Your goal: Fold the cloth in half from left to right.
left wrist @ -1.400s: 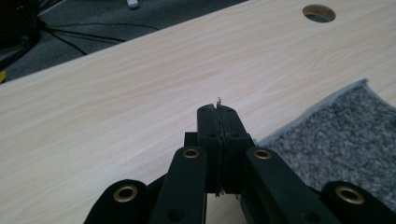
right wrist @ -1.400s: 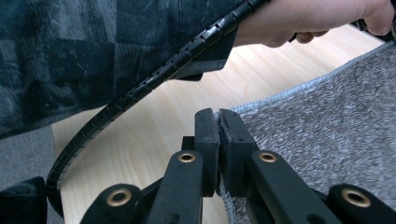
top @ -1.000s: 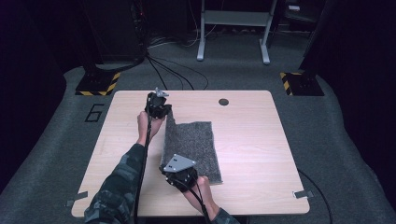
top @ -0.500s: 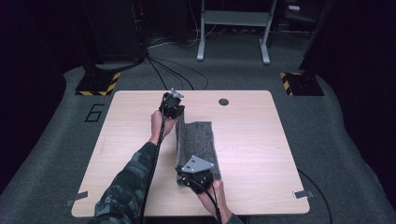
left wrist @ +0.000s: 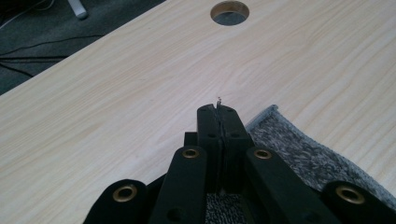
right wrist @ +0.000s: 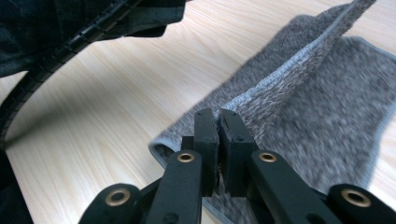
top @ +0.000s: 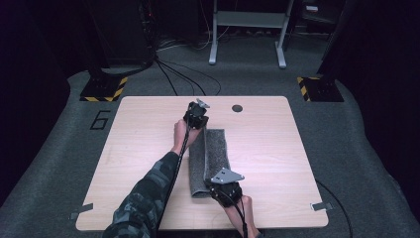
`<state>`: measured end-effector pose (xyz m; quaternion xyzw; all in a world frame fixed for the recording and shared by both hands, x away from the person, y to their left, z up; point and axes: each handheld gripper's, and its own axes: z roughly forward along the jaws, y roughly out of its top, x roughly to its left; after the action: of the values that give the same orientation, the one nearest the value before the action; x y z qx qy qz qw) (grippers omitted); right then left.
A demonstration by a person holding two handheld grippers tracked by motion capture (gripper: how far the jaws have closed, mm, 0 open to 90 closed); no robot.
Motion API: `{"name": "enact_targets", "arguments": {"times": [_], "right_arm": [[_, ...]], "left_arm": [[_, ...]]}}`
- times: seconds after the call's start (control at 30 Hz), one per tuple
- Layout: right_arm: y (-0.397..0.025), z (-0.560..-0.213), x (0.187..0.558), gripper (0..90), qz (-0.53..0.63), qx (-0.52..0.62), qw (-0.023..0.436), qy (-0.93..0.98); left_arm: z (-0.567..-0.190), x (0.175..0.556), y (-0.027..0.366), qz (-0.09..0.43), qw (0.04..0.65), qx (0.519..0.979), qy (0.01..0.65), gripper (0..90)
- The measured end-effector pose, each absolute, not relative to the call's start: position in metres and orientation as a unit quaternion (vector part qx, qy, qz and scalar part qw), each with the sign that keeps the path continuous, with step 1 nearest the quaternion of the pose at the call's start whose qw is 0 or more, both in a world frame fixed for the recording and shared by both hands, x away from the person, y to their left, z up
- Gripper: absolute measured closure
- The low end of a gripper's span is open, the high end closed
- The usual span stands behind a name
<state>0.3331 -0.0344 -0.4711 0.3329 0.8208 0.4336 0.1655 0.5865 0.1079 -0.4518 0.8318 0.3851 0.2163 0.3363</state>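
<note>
A grey towel point(top: 214, 151) lies on the wooden table point(top: 297, 148), its left half lifted and folded over toward the right. My left gripper point(top: 200, 124) is at the towel's far end, jaws shut on its far corner. In the left gripper view the jaws point(left wrist: 218, 112) are pressed together with the towel point(left wrist: 303, 149) trailing down to the right. My right gripper point(top: 213, 182) is at the near end, shut on the near corner. The right gripper view has the closed tips point(right wrist: 218, 116) pinching the raised hem of the towel point(right wrist: 317, 84).
A round cable hole point(top: 237, 108) sits in the table just beyond the left gripper, also seen as the hole point(left wrist: 229, 11). The camouflage sleeve point(top: 148, 193) of the left arm crosses the table's near left. Cables and stand legs lie on the floor behind.
Both grippers have moved to the right carrying the towel's left edge. The towel has gone from a wide spread to a narrow folded strip.
</note>
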Motion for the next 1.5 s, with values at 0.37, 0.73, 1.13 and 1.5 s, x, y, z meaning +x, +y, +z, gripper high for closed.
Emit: {"name": "enact_targets", "arguments": {"times": [0.37, 0.73, 1.13, 1.5], "right_arm": [[-0.055, -0.479, 0.333, 86.0, 0.435, 0.360, 0.164, 0.809], [-0.067, -0.489, 0.334, 85.8, 0.417, 0.380, 0.177, 0.807], [-0.079, -0.499, 0.334, 77.6, 0.384, 0.404, 0.177, 0.812], [-0.110, -0.497, 0.333, 41.6, 0.372, 0.465, 0.186, 0.781]], "left_arm": [[-0.461, 0.590, 0.087, 0.206, 0.331, 0.840, 0.378, 88.7], [-0.472, 0.599, 0.067, 0.196, 0.323, 0.846, 0.377, 88.5], [-0.482, 0.605, 0.059, 0.167, 0.337, 0.838, 0.394, 50.5], [-0.460, 0.592, 0.099, 0.153, 0.362, 0.821, 0.415, 16.4]]}}
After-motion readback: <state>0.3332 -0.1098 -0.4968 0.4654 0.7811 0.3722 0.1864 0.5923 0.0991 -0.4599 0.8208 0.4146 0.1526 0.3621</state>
